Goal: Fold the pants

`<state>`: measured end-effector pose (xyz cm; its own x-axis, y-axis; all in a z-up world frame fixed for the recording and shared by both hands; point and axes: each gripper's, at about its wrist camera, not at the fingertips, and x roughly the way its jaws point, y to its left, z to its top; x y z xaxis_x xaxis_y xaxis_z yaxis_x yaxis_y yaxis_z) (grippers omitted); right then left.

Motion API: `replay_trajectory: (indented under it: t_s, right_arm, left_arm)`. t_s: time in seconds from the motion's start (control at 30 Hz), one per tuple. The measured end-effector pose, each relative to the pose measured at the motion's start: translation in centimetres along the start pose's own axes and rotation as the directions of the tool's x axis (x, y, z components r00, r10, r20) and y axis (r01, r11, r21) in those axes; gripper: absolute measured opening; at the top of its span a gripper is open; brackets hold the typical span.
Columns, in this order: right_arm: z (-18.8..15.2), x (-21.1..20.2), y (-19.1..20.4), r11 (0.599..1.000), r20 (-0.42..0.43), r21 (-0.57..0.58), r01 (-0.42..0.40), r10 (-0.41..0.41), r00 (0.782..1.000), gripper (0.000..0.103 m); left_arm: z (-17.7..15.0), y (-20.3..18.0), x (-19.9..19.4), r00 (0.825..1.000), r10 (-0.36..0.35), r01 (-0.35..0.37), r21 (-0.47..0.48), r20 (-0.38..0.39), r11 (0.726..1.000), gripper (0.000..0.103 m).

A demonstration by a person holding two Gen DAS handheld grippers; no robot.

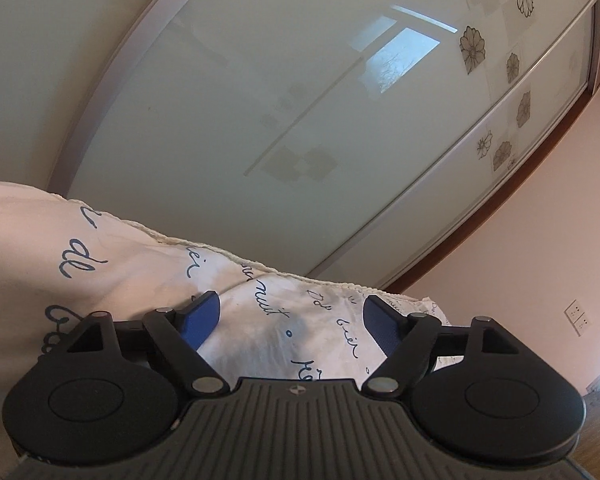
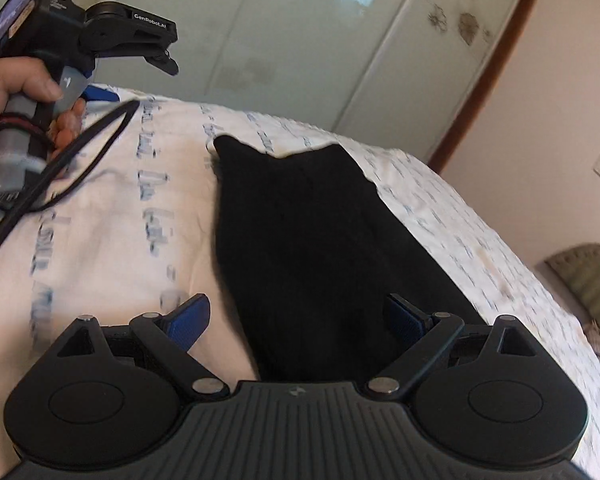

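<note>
Black pants (image 2: 320, 248) lie flat on your bed, on a white bedsheet (image 2: 112, 248) printed with blue handwriting; they run from just under your right claw (image 2: 300, 322) up toward the far edge of the mattress, where two corners of the fabric stick up with a dip between them. Your right claw stands spread wide, its blue pads (image 2: 190, 320) apart, one over the sheet and one over the dark cloth, with nothing pinched between them; whether the pads touch the fabric is not clear. This view is blurred.

Up at the left of the right wrist view, your left hand (image 2: 16, 88) grips the handle of the other tool, and a black cable (image 2: 80, 152) trails from it across the sheet.

In the left wrist view, your left claw (image 1: 290, 316) is released too, blue pads (image 1: 204, 318) well apart, over a rumpled rise of the same bedsheet (image 1: 100, 264); the pants do not show in that view. Behind the bed stands a sliding wardrobe door (image 1: 260, 120) of frosted glass with flower prints (image 1: 474, 46), and a wall switch (image 1: 578, 318) sits on the pinkish wall at the right.
</note>
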<state>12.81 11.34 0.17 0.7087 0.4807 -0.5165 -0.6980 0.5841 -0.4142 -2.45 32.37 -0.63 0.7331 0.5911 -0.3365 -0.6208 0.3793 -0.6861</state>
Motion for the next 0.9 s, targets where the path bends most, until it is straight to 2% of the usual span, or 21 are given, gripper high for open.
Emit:
replay_trajectory:
  t_s: [0.1, 0.3, 0.37, 0.4, 0.43, 0.47, 0.57, 0.63, 0.73, 0.8, 0.83, 0.87, 0.9]
  right_arm:
    - [2.0, 2.4, -0.2, 1.0, 0.011, 0.015, 0.002, -0.002, 1.0, 0.094]
    - [3.9, 5.9, 1.3, 0.997, 0.0, 0.02, 0.074, -0.074, 0.997, 0.092]
    - [3.5, 5.8, 1.4, 0.999, 0.021, 0.022, 0.034, -0.035, 0.999, 0.061]
    - [3.5, 5.8, 1.3, 0.999, 0.023, 0.038, 0.013, -0.014, 1.0, 0.06]
    - [3.5, 5.8, 1.1, 0.999, 0.026, 0.052, 0.014, -0.015, 1.0, 0.052]
    - [3.4, 5.8, 0.8, 0.998, 0.027, 0.067, 0.007, -0.009, 1.0, 0.04]
    - [3.3, 5.7, -1.2, 0.974, 0.051, 0.217, -0.061, 0.051, 0.997, 0.031]
    - [2.6, 5.5, -3.5, 0.92, 0.1, 0.364, -0.143, 0.114, 0.988, 0.028]
    - [1.5, 5.4, -5.5, 0.851, 0.151, 0.48, -0.211, 0.157, 0.976, 0.025]
    - [1.1, 5.3, -6.1, 0.826, 0.174, 0.511, -0.237, 0.171, 0.97, 0.025]
    - [0.9, 5.2, -6.3, 0.817, 0.185, 0.521, -0.247, 0.175, 0.967, 0.025]
    - [0.8, 5.2, -6.5, 0.809, 0.193, 0.529, -0.255, 0.178, 0.965, 0.025]
    - [0.7, 5.2, -6.5, 0.804, 0.199, 0.534, -0.26, 0.18, 0.963, 0.025]
  left_arm:
    - [-0.4, 0.2, 0.1, 1.0, -0.013, 0.013, -0.01, 0.0, 1.0, 0.083]
    - [-0.3, 0.1, 0.3, 0.999, -0.034, 0.034, -0.009, -0.006, 0.999, 0.089]
    - [-0.4, 0.0, 0.4, 0.999, -0.039, 0.039, -0.006, -0.01, 0.999, 0.09]
    - [-0.4, 0.0, 0.4, 0.999, -0.046, 0.046, -0.002, -0.015, 0.999, 0.092]
    - [-0.4, -0.1, 0.5, 0.998, -0.053, 0.053, 0.002, -0.021, 0.999, 0.093]
    - [-0.5, -0.3, 0.5, 0.998, -0.062, 0.062, 0.007, -0.031, 0.998, 0.096]
    - [-0.2, -0.7, 0.9, 0.984, -0.14, 0.142, 0.012, -0.114, 0.99, 0.098]
    - [0.0, -1.3, 0.9, 0.965, -0.195, 0.198, 0.002, -0.178, 0.98, 0.098]
    - [-0.3, -2.4, 0.6, 0.915, -0.28, 0.284, -0.031, -0.289, 0.958, 0.098]
    - [-1.2, -3.8, 1.1, 0.857, -0.306, 0.316, -0.045, -0.415, 0.948, 0.098]
    - [-1.7, -4.6, 1.6, 0.831, -0.293, 0.312, -0.039, -0.473, 0.949, 0.098]
    - [-2.2, -5.3, 1.8, 0.822, -0.268, 0.295, -0.027, -0.503, 0.955, 0.096]
    - [-2.6, -5.9, 2.0, 0.822, -0.256, 0.288, -0.018, -0.509, 0.958, 0.096]
